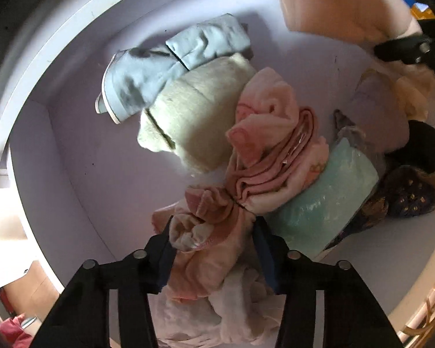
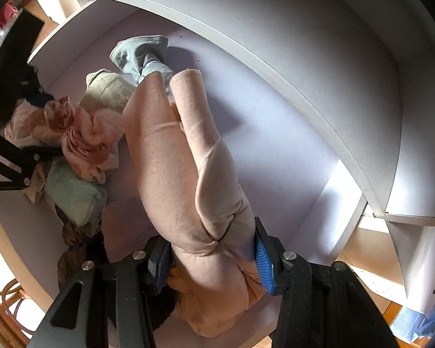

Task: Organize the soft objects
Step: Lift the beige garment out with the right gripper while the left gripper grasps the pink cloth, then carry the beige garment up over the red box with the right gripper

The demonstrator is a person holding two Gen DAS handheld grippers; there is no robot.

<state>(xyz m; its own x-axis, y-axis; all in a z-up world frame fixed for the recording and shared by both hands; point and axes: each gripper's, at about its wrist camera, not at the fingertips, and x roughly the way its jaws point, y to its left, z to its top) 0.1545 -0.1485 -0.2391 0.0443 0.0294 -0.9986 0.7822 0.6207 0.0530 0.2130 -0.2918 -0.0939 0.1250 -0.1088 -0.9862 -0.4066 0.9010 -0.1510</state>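
- Peach fleece bundle [image 2: 185,174], folded and seamed, hangs clenched in my right gripper [image 2: 211,258] above the white shelf [image 2: 275,145].
- My left gripper [image 1: 214,243] squeezes a crumpled pink cloth [image 1: 206,232] in the pile.
- I read no writing anywhere.

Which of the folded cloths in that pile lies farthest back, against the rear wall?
The grey-blue cloth. It lies behind the cream one, nearest the back wall; the pink ones lie further forward.
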